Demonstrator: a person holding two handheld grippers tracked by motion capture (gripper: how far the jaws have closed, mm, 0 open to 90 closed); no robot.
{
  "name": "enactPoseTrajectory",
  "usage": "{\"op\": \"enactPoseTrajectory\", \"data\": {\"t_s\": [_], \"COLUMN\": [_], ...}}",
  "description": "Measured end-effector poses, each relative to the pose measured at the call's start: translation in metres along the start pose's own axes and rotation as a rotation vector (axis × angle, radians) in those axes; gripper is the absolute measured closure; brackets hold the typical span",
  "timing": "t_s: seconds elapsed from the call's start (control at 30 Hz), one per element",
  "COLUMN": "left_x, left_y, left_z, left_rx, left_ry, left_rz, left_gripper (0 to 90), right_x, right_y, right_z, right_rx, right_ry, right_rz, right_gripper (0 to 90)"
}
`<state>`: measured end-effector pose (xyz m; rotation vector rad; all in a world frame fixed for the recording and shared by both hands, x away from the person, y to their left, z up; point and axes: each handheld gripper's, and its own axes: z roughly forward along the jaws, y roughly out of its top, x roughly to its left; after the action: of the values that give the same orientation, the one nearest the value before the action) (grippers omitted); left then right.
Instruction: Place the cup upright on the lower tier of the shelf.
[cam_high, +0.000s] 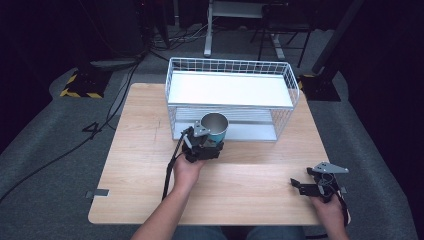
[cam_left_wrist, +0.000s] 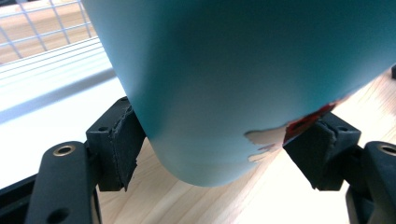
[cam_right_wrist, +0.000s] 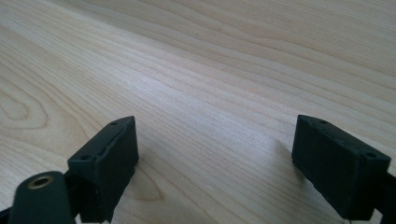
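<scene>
A teal cup (cam_high: 216, 128) with a shiny metal inside stands upright at the front of a white wire rack (cam_high: 230, 89), by its lower opening. My left gripper (cam_high: 210, 144) is shut on the cup's lower wall. In the left gripper view the teal cup (cam_left_wrist: 233, 79) sits between the jaws, both pads (cam_left_wrist: 122, 142) pressing its sides, and a red and white print shows near its base. I cannot tell whether its base touches the wood. My right gripper (cam_high: 304, 178) rests near the table's front right corner. Its fingers (cam_right_wrist: 109, 154) stand wide apart over bare wood, holding nothing.
The rack has a white top shelf with a raised wire rim and a lower shelf (cam_left_wrist: 42, 93) just behind the cup. The wooden table (cam_high: 250, 175) has free room between the two hands. Cables and stand legs lie on the floor beyond.
</scene>
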<state>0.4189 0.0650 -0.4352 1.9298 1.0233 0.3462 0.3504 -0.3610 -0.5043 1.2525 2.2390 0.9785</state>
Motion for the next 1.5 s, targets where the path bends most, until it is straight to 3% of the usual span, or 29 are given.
{"op": "enactPoseTrajectory", "data": {"t_s": [0.13, 0.3, 0.43, 0.6, 1.1, 1.13, 1.3, 1.33, 1.37, 1.4, 1.43, 1.47, 1.5], "left_x": [0.003, 0.007, 0.007, 0.007, 0.012, 0.014, 0.018, 0.017, 0.017, 0.016, 0.017, 0.019, 0.019], "left_y": [0.001, 0.003, 0.009, 0.016, 0.027, 0.028, 0.028, 0.028, 0.029, 0.03, 0.03, 0.031, 0.031], "left_z": [0.012, 0.03, 0.043, 0.056, 0.09, 0.092, 0.099, 0.101, 0.102, 0.105, 0.106, 0.108, 0.111], "left_rx": [-0.006, -0.013, -0.016, -0.021, -0.072, -0.065, -0.064, -0.06, -0.056, -0.053, -0.053, -0.04, -0.051], "left_ry": [-0.009, 0.009, 0.046, 0.057, 0.096, 0.105, 0.13, 0.142, 0.158, 0.167, 0.171, 0.143, 0.145], "left_rz": [-0.033, -0.055, -0.03, -0.014, -0.043, -0.027, -0.059, -0.071, -0.056, -0.074, -0.052, -0.023, -0.038], "left_gripper": [25.6, 25.6, 25.5, 25.5, 25.5, 25.6, 25.5, 25.5, 25.5, 25.5, 25.5, 25.5, 25.5], "right_x": [0.0, 0.0, 0.0, 0.0, 0.001, 0.001, 0.001, 0.001, 0.001, 0.001, 0.001, 0.001, 0.001], "right_y": [0.0, 0.0, 0.0, 0.0, 0.0, 0.0, 0.0, 0.0, 0.0, 0.0, 0.0, 0.0, 0.0], "right_z": [0.0, 0.0, 0.0, 0.0, 0.0, 0.0, 0.0, 0.0, 0.0, 0.0, 0.0, 0.0, 0.0], "right_rx": [0.0, 0.0, 0.0, 0.0, -0.001, -0.001, -0.001, -0.001, -0.001, -0.001, -0.001, -0.001, -0.001], "right_ry": [0.0, 0.0, 0.0, 0.0, 0.02, 0.021, 0.023, 0.024, 0.024, 0.024, 0.024, 0.024, 0.024], "right_rz": [0.0, 0.0, 0.0, 0.0, -0.022, -0.023, -0.025, -0.025, -0.025, -0.025, -0.025, -0.025, -0.025], "right_gripper": [14.8, 14.8, 14.9, 15.0, 15.3, 15.3, 15.4, 15.4, 15.4, 15.4, 15.4, 15.4, 15.4]}}
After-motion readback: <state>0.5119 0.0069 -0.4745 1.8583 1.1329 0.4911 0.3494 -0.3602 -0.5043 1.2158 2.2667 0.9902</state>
